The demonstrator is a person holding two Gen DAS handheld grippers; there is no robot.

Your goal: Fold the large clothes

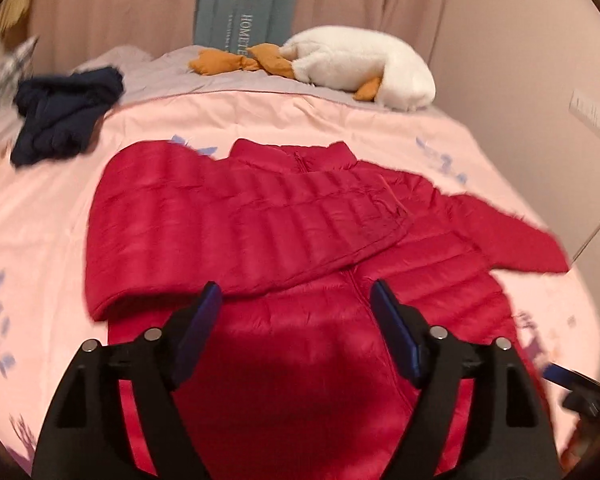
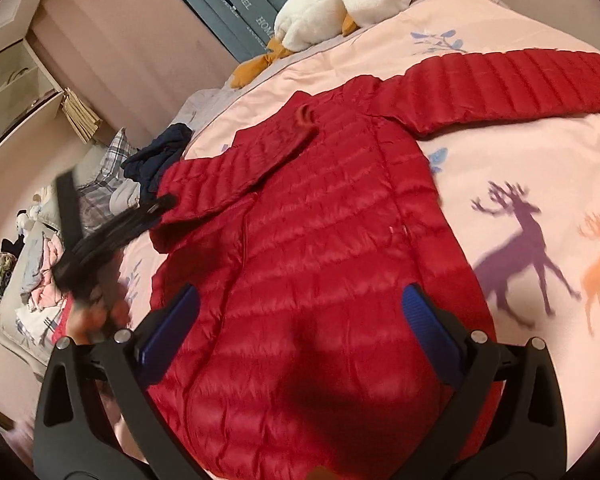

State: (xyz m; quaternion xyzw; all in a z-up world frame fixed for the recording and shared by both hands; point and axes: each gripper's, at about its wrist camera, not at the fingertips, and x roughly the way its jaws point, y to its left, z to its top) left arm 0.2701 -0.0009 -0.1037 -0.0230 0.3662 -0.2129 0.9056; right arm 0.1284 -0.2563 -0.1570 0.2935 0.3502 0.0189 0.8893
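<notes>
A red quilted puffer jacket [image 1: 284, 240] lies flat on the pink bedspread [image 1: 44, 232], collar at the far end. Its left sleeve is folded across the chest; the right sleeve [image 2: 512, 80] stretches out sideways. My left gripper [image 1: 296, 292] is open and empty, hovering over the jacket's lower front. My right gripper [image 2: 300, 292] is open and empty above the jacket's lower body [image 2: 312, 240]. The left gripper shows blurred at the left of the right wrist view [image 2: 100, 240]; the right gripper's tip shows at the lower right of the left wrist view [image 1: 576, 388].
A dark navy garment [image 1: 64, 116] lies crumpled at the far left of the bed. A white plush goose [image 1: 360, 64] lies at the head of the bed by a grey-blue headboard cushion [image 1: 244, 4]. Clothes are piled beside the bed [image 2: 40, 264].
</notes>
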